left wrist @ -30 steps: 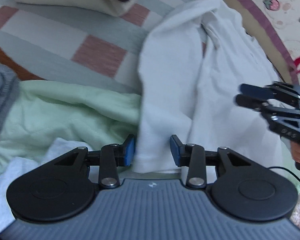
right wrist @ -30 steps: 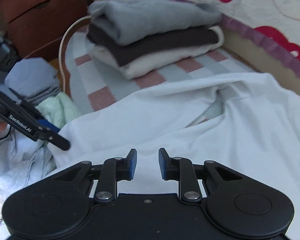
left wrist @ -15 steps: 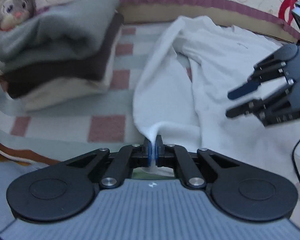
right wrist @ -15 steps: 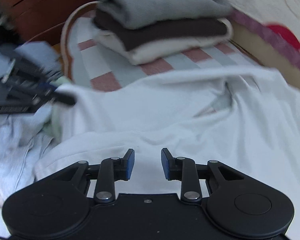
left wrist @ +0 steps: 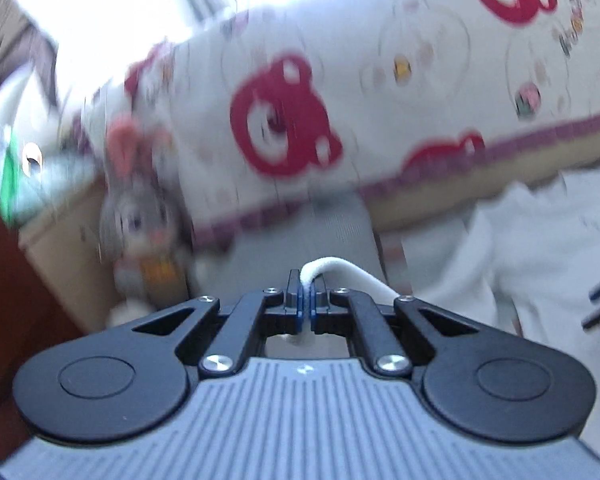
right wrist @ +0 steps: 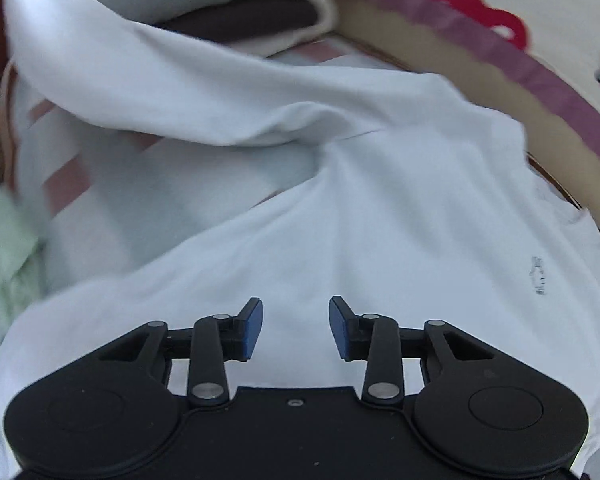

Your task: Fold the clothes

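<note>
Striped pink-and-grey bedding point(right wrist: 100, 176) carries the white cotton shirt point(right wrist: 379, 208). Left hand-held gripper point(left wrist: 307, 304) pinches a raised shirt edge; right hand-held gripper point(right wrist: 296, 330) hovers over the shirt, jaws parted, holding nothing.

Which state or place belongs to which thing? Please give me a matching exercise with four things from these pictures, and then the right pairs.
Things:
1. left gripper
2. right gripper
3. white shirt
4. plush rabbit

States or places:
A. spread on the bed, one side lifted
B. open, above white cloth
C. beside the bear-print bedding, blurred
D. shut on a fold of white cloth

Pairs: 1-D, 2-B, 3-A, 4-C
</note>
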{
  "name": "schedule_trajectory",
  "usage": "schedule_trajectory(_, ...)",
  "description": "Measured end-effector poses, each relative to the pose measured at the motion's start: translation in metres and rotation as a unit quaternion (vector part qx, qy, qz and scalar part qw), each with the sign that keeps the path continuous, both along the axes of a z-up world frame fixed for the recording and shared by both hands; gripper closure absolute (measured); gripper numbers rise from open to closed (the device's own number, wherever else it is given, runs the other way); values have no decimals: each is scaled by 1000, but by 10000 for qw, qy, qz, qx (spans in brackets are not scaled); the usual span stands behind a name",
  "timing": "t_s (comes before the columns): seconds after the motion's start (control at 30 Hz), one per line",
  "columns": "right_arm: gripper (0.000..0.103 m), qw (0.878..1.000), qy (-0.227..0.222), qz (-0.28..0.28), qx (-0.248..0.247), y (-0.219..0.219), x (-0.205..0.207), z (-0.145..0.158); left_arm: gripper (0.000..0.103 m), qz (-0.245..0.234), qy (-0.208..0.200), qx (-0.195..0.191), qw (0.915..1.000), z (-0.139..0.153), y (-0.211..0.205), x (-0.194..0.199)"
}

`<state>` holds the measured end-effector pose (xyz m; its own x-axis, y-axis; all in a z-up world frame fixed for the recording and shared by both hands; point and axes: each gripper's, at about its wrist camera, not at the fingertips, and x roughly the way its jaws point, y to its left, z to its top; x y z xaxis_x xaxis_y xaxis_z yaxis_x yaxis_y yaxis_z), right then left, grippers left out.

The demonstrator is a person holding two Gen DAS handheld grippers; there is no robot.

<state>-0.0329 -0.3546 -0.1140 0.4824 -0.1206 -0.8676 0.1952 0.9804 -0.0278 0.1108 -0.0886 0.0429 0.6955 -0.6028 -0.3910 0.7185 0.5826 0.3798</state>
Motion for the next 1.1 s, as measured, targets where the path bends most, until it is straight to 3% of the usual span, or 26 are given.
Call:
schedule_trajectory(0.17, 61, 9989, -145, -413, 139, -29, -2, -6, 100, 99, -259, -337, 9990, 52, -55, 57)
schedule_trajectory(0.37, 60, 9981, -294, -498, 206, -46, -15, -8, 100, 976, -175, -334, 9945, 66, -93, 157)
schedule_trajectory(0.53, 58, 9988, -289, -304, 241, -51, -13, -10, 100, 1577, 425, -393, 9858, 50, -102, 220)
schedule_trajectory(0.7, 56, 9979, -331, 2, 555, -54, -20, -9, 100, 1927, 222, -249, 9807, 30, -106, 244)
schedule_trajectory(0.77, 51, 9991, -255, 49, 341, -54, -23, -9, 100, 2089, 368, -203, 9770, 20, -108, 256)
schedule_trajectory(0.87, 51, 9992, 20, 38, -395, -50, -22, -16, 100, 2347, 588, -50, 9703, 2, -110, 271)
schedule_trajectory(0.97, 51, 9999, -47, 15, -160, -54, -24, -16, 99, 2539, 956, 84, 9625, -15, -108, 283)
schedule_trajectory(1.07, 51, 9996, -178, -50, 232, -57, -25, -13, 92, 2574, 1205, 205, 9585, -30, -102, 287)
schedule_trajectory(1.1, 51, 9992, -215, -67, 342, -57, -25, -13, 80, 2642, 1095, 211, 9580, -32, -99, 284)
